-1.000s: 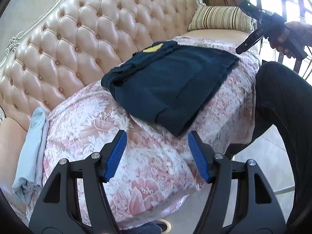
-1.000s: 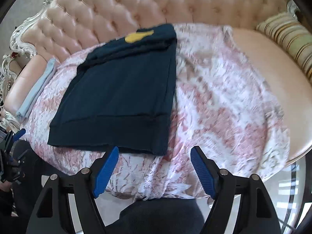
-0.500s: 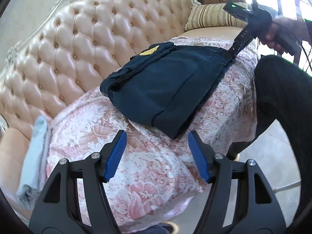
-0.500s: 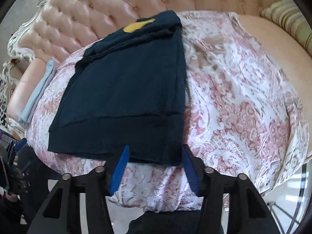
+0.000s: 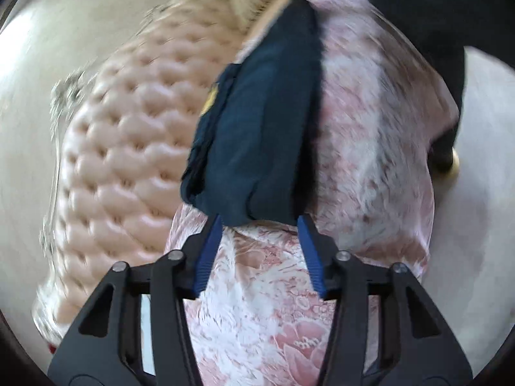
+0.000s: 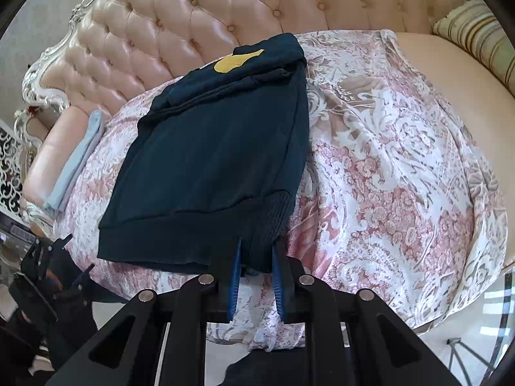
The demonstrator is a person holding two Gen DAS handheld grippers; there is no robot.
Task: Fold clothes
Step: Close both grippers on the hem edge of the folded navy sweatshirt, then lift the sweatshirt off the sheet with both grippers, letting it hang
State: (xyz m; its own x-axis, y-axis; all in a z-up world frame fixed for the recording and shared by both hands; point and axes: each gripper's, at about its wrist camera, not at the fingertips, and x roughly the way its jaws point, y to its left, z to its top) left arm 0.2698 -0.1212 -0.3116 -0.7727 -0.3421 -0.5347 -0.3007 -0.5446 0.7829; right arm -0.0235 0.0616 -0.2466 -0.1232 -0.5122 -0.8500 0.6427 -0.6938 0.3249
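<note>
Here the tufted sofa (image 6: pixel 199 9) carries a pink floral cover (image 6: pixel 386 160), and on the cover lies the navy sweatshirt (image 6: pixel 219 148), partly folded, yellow patch toward the sofa back. A folded pale-blue cloth (image 6: pixel 77 160) sits beside the sweatshirt, off the cover's edge. The right gripper (image 6: pixel 255 247) is closing with the sweatshirt's ribbed hem corner pinched between its blue pads. The left gripper (image 5: pixel 259 220) is closing too, its tips reaching the hem's other corner; that view is motion-blurred, so contact is unclear. A dark trouser leg (image 5: pixel 428 16) cuts the left view's corner.
</note>
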